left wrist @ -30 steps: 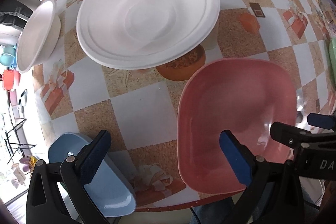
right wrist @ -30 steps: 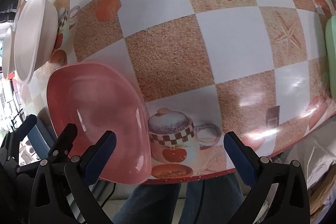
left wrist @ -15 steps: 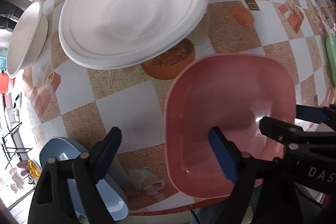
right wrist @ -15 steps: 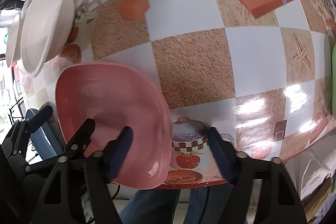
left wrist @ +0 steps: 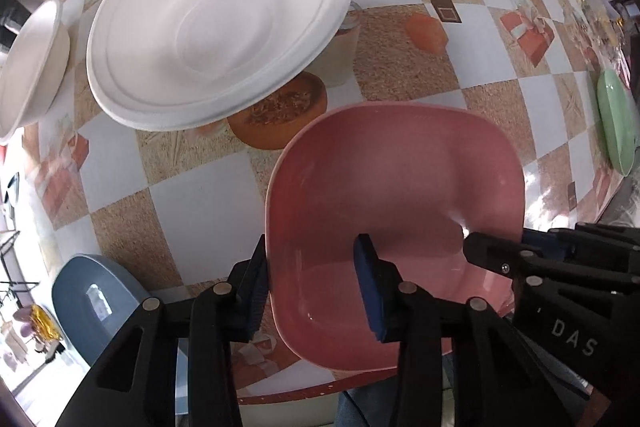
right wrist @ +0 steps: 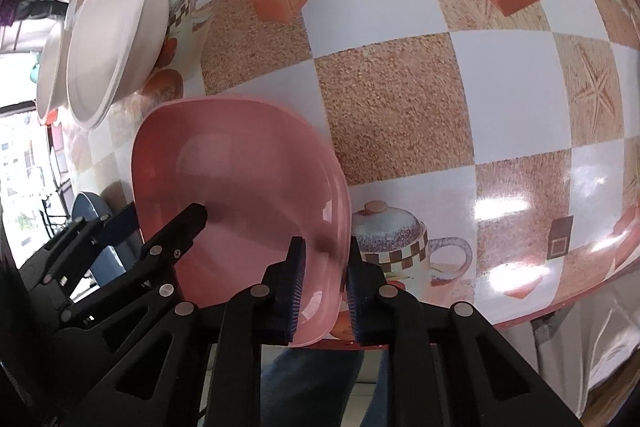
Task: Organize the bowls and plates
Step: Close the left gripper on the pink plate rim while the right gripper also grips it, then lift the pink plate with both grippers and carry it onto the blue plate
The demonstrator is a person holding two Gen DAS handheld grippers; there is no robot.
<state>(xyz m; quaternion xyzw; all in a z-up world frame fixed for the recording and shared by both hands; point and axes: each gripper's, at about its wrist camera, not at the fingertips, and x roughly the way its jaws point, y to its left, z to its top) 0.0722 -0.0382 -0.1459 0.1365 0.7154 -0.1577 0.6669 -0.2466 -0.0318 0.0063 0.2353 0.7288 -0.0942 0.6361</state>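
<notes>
Both grippers are taking hold of the glossy pink rounded-square plastic bowl [left wrist: 394,195], which sits at the near edge of the checkered patterned tabletop [left wrist: 192,195], lower centre in both views. The left hand-held gripper [left wrist: 316,287] has just been closing, its blue pads straddling the bowl's left wall. The right hand-held gripper [right wrist: 322,281] has likewise just been closing and pinches the right rim. The grasp step looks nearly complete. Next comes a level, two-handed lift, probably toward the blue plastic bowl [left wrist: 92,291] at lower left or the white round disposable plate [left wrist: 216,23] at upper left.
</notes>
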